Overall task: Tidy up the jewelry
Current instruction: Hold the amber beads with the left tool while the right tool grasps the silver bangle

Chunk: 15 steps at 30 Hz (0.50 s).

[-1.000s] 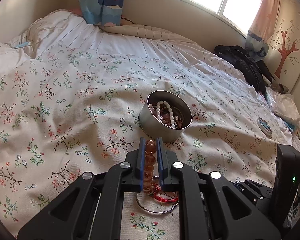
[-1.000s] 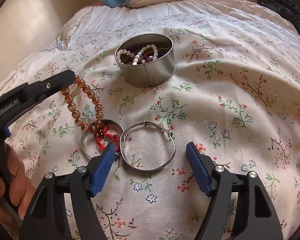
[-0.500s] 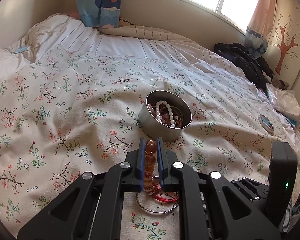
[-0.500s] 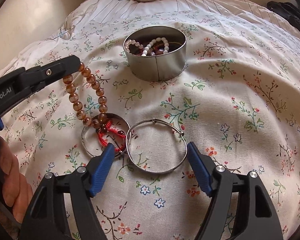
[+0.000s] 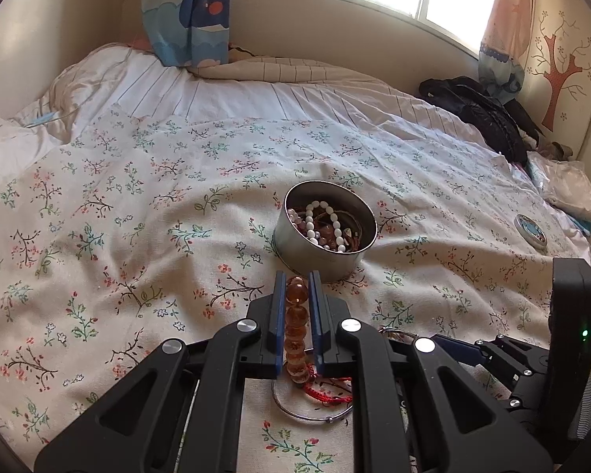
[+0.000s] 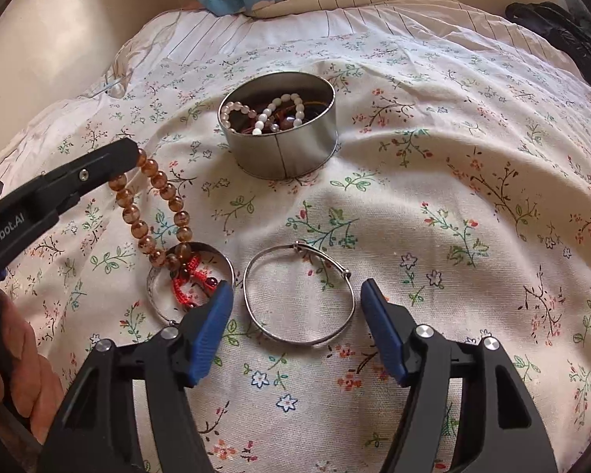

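Left gripper (image 5: 296,282) clamped on the amber bead bracelet (image 6: 153,213), pads pinching the top of the loop; gripper angled downward, its tip just short of the tin. The loop hangs slack from the tip, its lower beads resting on the bedspread (image 6: 433,205) inside a silver bangle (image 6: 157,303) together with a red cord bracelet (image 6: 187,276). A person's hand (image 6: 15,362) grips the left handle at the lower left of the right wrist view. Right gripper (image 6: 293,301) pitched steeply down, jaws apart and gripping nothing, blue pads either side of a thin wire bangle (image 6: 299,303) lying flat on the cloth; whether the pads touch it cannot be told. The left pad of this gripper overlaps the edge of the silver bangle in view. Beyond both grippers, a round metal tin (image 6: 283,153) stands upright on the bedspread, open, holding white bead strands and darker pieces. Far right of the bed, a small round lid (image 5: 530,232) lies flat, well apart from the tin.
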Each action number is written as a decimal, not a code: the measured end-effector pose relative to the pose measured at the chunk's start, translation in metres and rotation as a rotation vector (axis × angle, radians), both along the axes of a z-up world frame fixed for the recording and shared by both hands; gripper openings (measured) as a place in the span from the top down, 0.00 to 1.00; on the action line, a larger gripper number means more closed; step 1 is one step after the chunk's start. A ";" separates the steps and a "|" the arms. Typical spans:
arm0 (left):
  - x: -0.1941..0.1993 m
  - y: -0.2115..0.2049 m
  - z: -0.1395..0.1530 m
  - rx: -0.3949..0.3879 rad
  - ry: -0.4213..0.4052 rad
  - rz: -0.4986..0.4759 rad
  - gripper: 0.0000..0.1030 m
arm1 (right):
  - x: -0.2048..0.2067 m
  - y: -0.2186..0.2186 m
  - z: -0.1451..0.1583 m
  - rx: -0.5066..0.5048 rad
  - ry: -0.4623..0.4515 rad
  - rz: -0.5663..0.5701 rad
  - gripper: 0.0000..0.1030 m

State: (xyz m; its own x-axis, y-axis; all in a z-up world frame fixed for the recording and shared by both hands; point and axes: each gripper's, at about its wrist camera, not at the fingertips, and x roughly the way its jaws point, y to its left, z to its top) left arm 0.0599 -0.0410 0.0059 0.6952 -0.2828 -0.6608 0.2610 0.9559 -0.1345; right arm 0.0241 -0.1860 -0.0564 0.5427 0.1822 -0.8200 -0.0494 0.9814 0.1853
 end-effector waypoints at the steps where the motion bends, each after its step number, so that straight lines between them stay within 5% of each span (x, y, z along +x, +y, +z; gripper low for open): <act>1: 0.000 0.000 0.000 0.003 -0.001 0.000 0.90 | 0.001 0.001 -0.001 -0.008 0.003 0.003 0.32; 5: 0.001 -0.002 -0.001 0.011 0.004 -0.002 0.90 | 0.004 0.004 -0.005 -0.021 0.021 0.015 0.32; 6: 0.001 -0.002 -0.001 0.009 0.004 -0.003 0.90 | 0.004 0.002 -0.005 -0.015 0.018 0.015 0.43; 15: 0.002 0.003 0.000 -0.020 0.005 0.005 0.90 | -0.003 -0.006 0.001 0.004 -0.010 -0.024 0.42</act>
State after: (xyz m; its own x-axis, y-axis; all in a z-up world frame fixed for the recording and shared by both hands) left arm 0.0617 -0.0376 0.0056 0.6933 -0.2924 -0.6587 0.2551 0.9544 -0.1551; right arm 0.0213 -0.1916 -0.0555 0.5554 0.1724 -0.8135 -0.0282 0.9816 0.1888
